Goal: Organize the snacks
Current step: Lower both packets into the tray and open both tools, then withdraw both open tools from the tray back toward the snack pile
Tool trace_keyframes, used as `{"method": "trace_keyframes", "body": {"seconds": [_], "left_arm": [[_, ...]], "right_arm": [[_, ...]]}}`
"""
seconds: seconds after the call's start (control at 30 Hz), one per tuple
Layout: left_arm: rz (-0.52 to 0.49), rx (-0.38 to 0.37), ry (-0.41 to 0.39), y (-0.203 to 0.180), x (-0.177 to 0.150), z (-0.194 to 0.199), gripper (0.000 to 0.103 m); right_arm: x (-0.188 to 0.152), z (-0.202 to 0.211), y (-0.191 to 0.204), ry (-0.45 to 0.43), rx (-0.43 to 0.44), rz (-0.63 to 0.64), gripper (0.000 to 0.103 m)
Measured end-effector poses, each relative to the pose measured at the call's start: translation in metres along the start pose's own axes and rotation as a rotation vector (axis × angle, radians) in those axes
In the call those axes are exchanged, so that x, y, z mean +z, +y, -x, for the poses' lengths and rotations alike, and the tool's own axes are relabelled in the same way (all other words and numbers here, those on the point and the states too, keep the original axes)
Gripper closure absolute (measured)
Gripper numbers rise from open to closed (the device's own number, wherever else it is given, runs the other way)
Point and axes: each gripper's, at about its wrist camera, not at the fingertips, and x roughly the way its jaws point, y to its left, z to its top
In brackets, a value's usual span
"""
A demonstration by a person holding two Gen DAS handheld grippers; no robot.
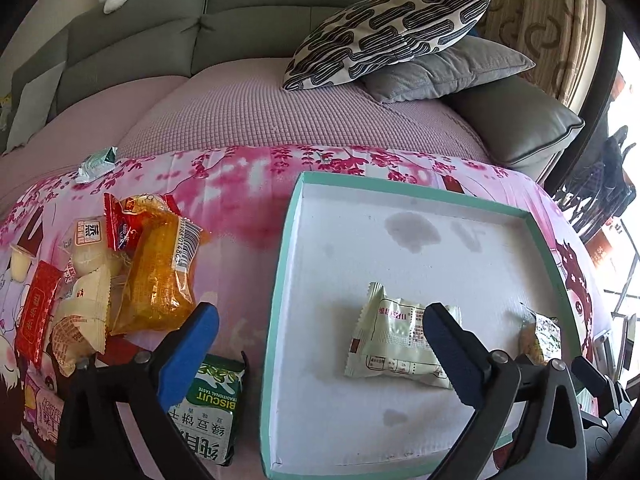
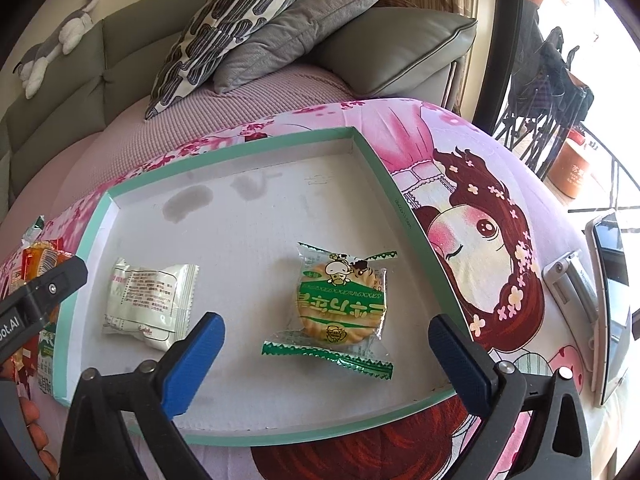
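A shallow white tray with a mint-green rim (image 1: 280,264) (image 2: 384,168) lies on the pink cloth. In it are a pale white snack packet (image 1: 396,340) (image 2: 148,300) and a round biscuit in a green-trimmed clear wrapper (image 2: 342,312), seen at the tray's right edge in the left wrist view (image 1: 540,336). My left gripper (image 1: 320,344) is open and empty, straddling the tray's left rim. My right gripper (image 2: 326,352) is open and empty, just short of the biscuit. A pile of loose snacks (image 1: 120,276) lies left of the tray, with a green biscuit pack (image 1: 212,412) under my left finger.
A small green-white packet (image 1: 96,164) lies at the cloth's far left edge. A sofa with a patterned pillow (image 1: 384,36) and a grey pillow (image 2: 296,28) stands behind. A phone on a stand (image 2: 608,308) is at the right.
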Motion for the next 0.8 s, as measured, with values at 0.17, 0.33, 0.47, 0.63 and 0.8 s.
{"method": "trace_keyframes", "body": {"seconds": [0.17,0.33,0.47,0.63,0.8], "left_arm": [[0.016,-0.008,-0.005,0.004,-0.002,0.002,0.001],[0.031,-0.046,0.003,0.012,-0.006,0.012,0.001],[0.036,-0.055,0.003,0.025,-0.01,0.032,0.001],[0.05,0.044,0.008,0.052,-0.022,0.052,0.001],[0.125,0.092,0.043,0.09,-0.044,0.061,0.001]], "right_arm": [[0.0,0.001,0.003,-0.007,-0.001,0.004,0.0],[0.001,0.005,0.008,-0.013,0.005,0.019,0.0],[0.0,0.012,0.017,-0.012,0.03,0.036,0.0],[-0.004,0.018,0.034,0.011,0.039,0.101,0.0],[-0.014,0.025,0.052,0.039,0.064,0.144,0.0]]}}
